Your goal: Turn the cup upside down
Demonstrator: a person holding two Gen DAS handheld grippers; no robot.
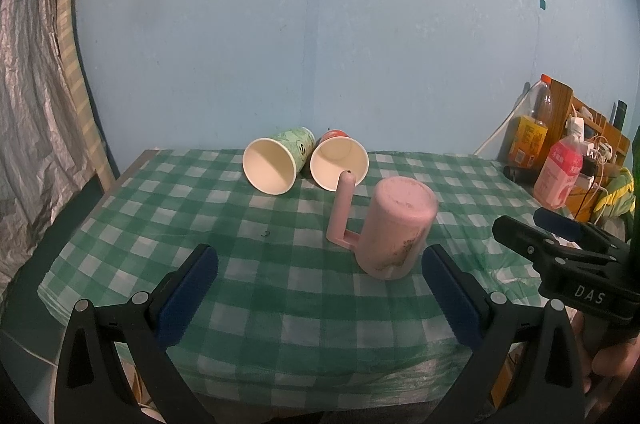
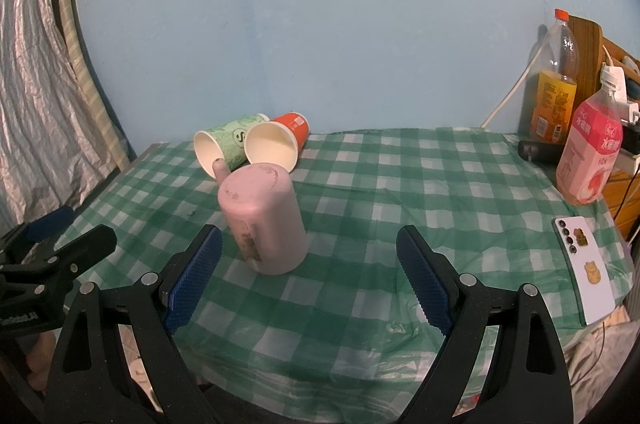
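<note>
A pink plastic cup (image 1: pixel 394 228) with a long handle (image 1: pixel 343 210) stands upside down on the green checked tablecloth (image 1: pixel 256 288). It also shows in the right wrist view (image 2: pixel 264 218). My left gripper (image 1: pixel 320 264) is open and empty, just in front of the cup, which sits toward its right finger. My right gripper (image 2: pixel 308 248) is open and empty, with the cup near its left finger. Neither gripper touches the cup. The right gripper (image 1: pixel 560 244) also shows at the right edge of the left wrist view.
A green paper cup (image 1: pixel 278 160) and a red paper cup (image 1: pixel 339 160) lie on their sides at the back, mouths toward me. Bottles (image 2: pixel 590 152) and a wooden rack stand at the right. A phone (image 2: pixel 586 272) lies near the table's right edge.
</note>
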